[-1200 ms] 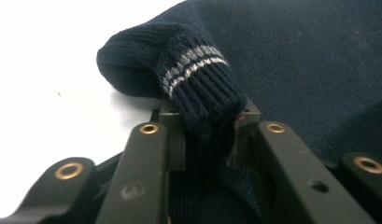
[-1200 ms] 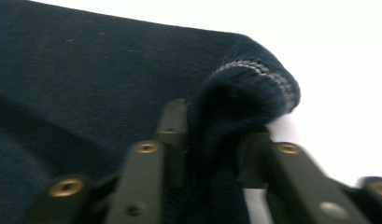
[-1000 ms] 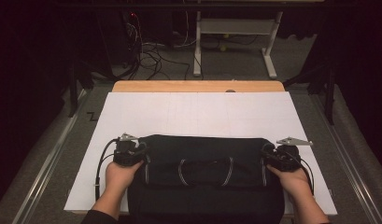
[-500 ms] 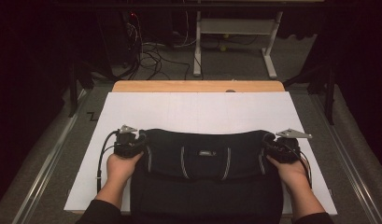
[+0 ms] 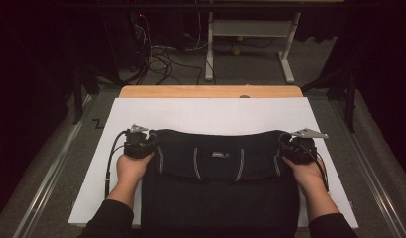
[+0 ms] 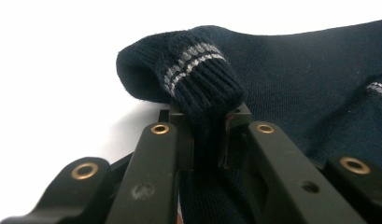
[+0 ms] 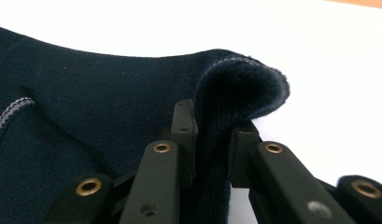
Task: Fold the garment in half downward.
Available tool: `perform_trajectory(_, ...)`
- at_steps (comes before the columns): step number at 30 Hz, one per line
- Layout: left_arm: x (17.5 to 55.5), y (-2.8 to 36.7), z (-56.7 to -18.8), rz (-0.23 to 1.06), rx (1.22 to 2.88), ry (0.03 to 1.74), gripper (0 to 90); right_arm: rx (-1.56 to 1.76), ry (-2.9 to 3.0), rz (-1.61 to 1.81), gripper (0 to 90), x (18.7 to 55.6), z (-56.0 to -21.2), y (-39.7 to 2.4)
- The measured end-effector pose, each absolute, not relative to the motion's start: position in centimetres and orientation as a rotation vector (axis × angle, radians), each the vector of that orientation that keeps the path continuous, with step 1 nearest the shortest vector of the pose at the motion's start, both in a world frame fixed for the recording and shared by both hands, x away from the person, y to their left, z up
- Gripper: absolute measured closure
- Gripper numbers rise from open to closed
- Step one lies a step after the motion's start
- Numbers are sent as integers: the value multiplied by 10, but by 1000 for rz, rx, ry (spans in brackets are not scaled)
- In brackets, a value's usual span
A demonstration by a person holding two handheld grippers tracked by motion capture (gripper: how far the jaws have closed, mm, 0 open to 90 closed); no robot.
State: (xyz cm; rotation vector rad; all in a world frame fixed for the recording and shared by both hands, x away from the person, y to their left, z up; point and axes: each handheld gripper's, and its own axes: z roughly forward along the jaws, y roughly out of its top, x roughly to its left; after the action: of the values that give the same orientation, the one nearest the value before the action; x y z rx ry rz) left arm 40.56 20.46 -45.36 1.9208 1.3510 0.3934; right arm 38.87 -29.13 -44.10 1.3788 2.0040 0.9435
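High view: folded garment [image 5: 220, 163] edge carried farther up counter [image 5: 210, 116] than before; cuff [image 6: 198, 79] clamped between left jaws, hem [image 7: 235, 88] between right; fold progressing.

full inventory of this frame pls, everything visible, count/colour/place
garment: 1, dark navy knit with grey stripes, near half of the sheet, far edge folded toward the person, small label at middle
sheet: 1, white, covers the table
table: 1, light wood, far edge bare
desk frame: 1, white, floor beyond the table
cables: a tangle, black, floor at far left
left tongs: 1, black, shut on garment's striped cuff
right tongs: 1, black, shut on garment's right edge
hands: 2, dark sleeves, bottom edge
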Motion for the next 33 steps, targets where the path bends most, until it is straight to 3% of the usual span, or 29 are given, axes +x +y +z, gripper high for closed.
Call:
perform_trajectory(9, 430, 202, -444, 457, 1919, 1353, 758, 1365, 1971, 934, 771, 413, -433, -287)
perform_trajectory(20, 441, 206, -464, 390, 1930, 1410, 706, 1440, 2010, 875, 744, 437, -455, -283)
perform_trajectory(24, 441, 207, -465, 367, 1919, 1435, 622, 1456, 1999, 880, 686, 438, -456, -284)
perform_trajectory(30, 422, 219, -456, 419, 1864, 1464, 381, 1463, 1928, 954, 466, 421, -435, -293)
perform_trajectory(33, 413, 221, -451, 423, 1838, 1446, 345, 1451, 1921, 998, 439, 411, -428, -296)
